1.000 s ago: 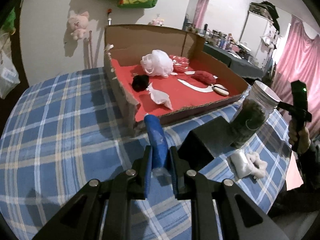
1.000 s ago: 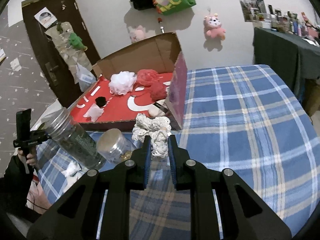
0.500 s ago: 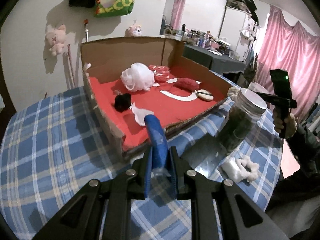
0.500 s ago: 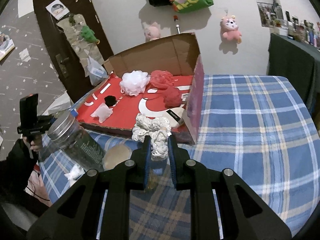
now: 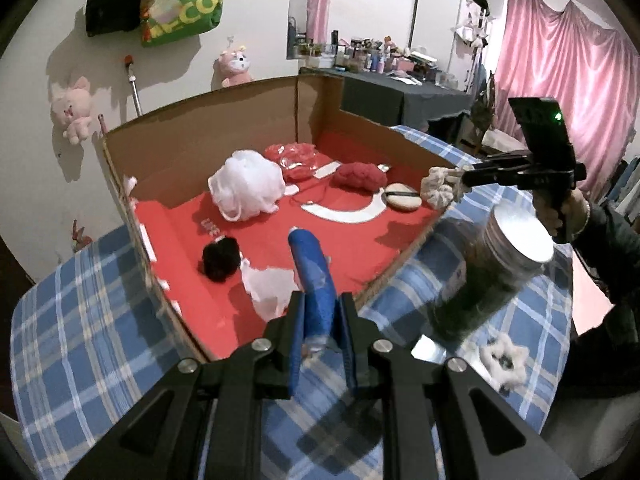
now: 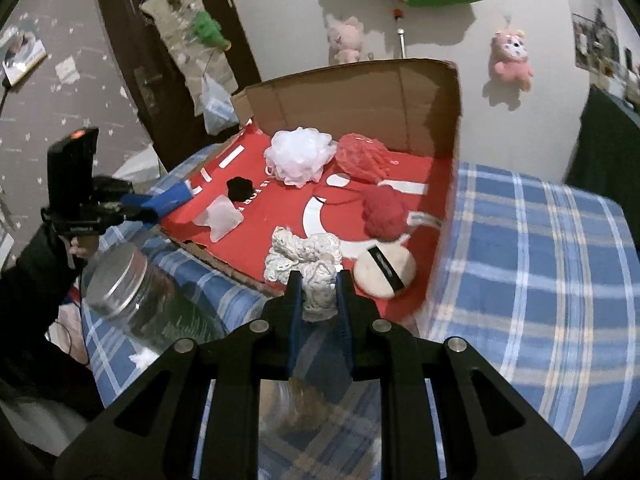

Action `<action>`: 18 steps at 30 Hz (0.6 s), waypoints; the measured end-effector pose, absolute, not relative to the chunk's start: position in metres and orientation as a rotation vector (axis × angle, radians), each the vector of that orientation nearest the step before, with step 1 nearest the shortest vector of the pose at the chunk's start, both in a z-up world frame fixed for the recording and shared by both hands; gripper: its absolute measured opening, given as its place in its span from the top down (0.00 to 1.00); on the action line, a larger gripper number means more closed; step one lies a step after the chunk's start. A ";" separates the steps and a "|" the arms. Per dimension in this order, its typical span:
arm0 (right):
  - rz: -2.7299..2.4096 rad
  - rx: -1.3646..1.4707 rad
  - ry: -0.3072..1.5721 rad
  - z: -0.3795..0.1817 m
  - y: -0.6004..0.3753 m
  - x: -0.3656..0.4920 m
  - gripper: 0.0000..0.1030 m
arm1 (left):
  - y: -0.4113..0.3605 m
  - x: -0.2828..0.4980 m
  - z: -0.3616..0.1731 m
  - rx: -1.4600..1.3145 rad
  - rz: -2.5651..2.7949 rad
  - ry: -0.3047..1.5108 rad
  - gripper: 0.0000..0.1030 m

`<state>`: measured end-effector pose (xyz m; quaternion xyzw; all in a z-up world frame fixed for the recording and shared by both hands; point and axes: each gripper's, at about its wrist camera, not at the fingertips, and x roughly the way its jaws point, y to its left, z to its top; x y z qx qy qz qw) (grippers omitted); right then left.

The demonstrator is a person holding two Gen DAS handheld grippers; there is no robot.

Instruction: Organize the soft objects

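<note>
So both grippers are loaded here. The left gripper is pinched narrow on a blue roll, which sticks out past the fingertips over the near edge of the box, just above a white scrap and next to a black pom. The right gripper is clamped tight on a cream crochet scrunchie, held over the box's near rim right beside a round puff. From the left camera you can see that scrunchie hanging at the box's far corner in the other tool's jaws. Inside on the red liner sit a white loofah, a red mesh loofah behind it and a red scrunchie near the puff. A jar with a silver lid stands on the blue plaid tablecloth just outside the box, with 1 more white fluffy thing lying beside it on the cloth. Plush toys hang on the wall behind.
</note>
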<state>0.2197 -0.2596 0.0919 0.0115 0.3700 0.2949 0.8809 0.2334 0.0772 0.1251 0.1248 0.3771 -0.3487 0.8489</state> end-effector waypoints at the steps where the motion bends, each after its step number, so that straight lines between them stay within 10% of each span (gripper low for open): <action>1: 0.610 0.001 0.772 0.095 -0.253 0.224 0.84 | 0.071 0.237 0.127 0.274 -0.716 0.803 0.83; 18: 0.499 -0.234 0.950 0.099 -0.171 0.341 0.84 | -0.011 0.328 0.107 0.330 -0.519 1.014 0.81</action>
